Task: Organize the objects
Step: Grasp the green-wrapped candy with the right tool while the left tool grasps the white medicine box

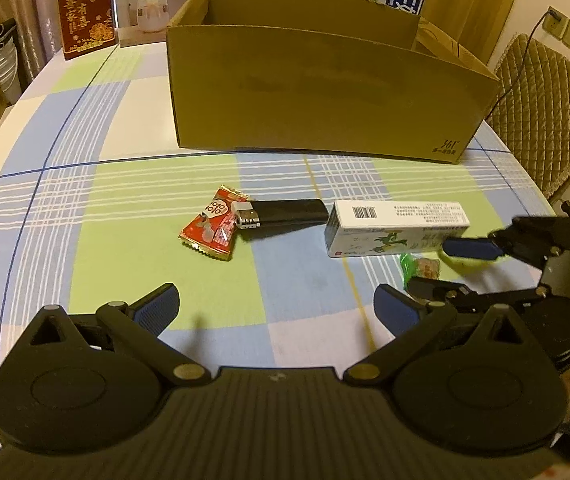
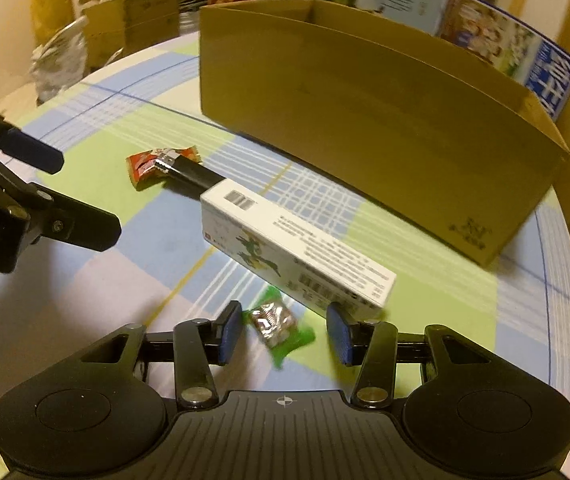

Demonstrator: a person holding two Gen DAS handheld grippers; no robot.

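Both grippers, left [image 1: 277,308] and right [image 2: 285,332], are held spread open, the right one bracketing a green candy [image 2: 281,326] just beside the white carton [image 2: 297,248].

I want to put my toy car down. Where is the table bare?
Bare cloth lies left of the red candy wrapper, and between the cardboard box and the black lighter. It is crowded around the white carton and green candy, where the right tongs sit open.

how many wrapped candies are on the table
2. The red candy lies against the lighter's metal end. The green candy sits between the right claw's open fingers. The cardboard box's inside is hidden.
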